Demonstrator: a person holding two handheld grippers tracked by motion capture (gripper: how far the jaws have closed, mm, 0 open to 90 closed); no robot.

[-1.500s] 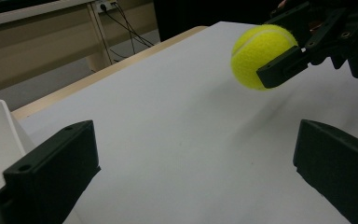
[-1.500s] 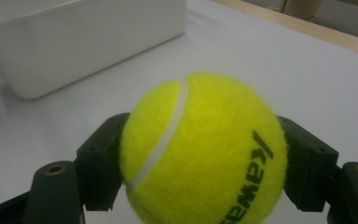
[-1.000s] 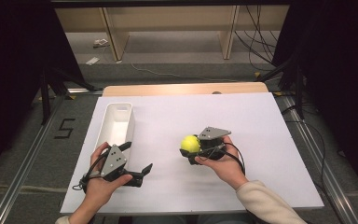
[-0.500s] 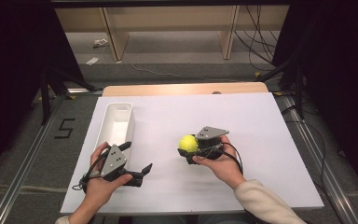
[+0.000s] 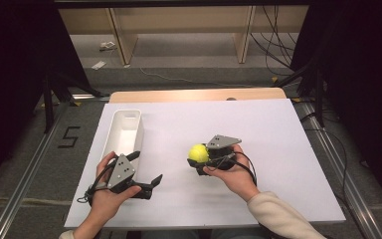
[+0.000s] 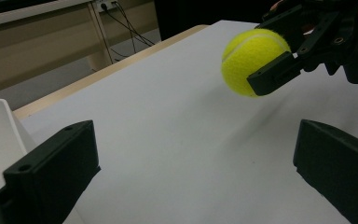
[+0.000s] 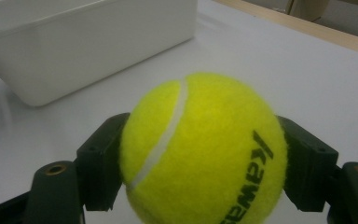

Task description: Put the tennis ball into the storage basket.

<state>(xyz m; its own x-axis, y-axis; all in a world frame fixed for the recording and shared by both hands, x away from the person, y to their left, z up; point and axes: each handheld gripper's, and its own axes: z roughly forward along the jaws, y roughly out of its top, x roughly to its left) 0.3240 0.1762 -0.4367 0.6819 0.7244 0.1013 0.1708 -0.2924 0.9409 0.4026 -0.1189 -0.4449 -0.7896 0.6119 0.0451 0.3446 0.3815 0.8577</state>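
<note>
Right gripper [image 5: 197,160] clamped on the yellow tennis ball [image 5: 198,153], held just above the white table [image 5: 278,134] mid-board. Left gripper [image 5: 146,172] low near the front edge, jaws wide apart, nothing between them, just beside the white bin [image 5: 124,130].

Ball [image 5: 198,153] right of bin [image 5: 123,130]

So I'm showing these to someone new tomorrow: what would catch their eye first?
The bright yellow tennis ball, clamped between the right tongs near the middle of the white table; up close it bulges between the two black jaws. Next, the long white bin at the table's left side. The left tongs gape open and hold nothing, just in front of the bin's near end.
</note>
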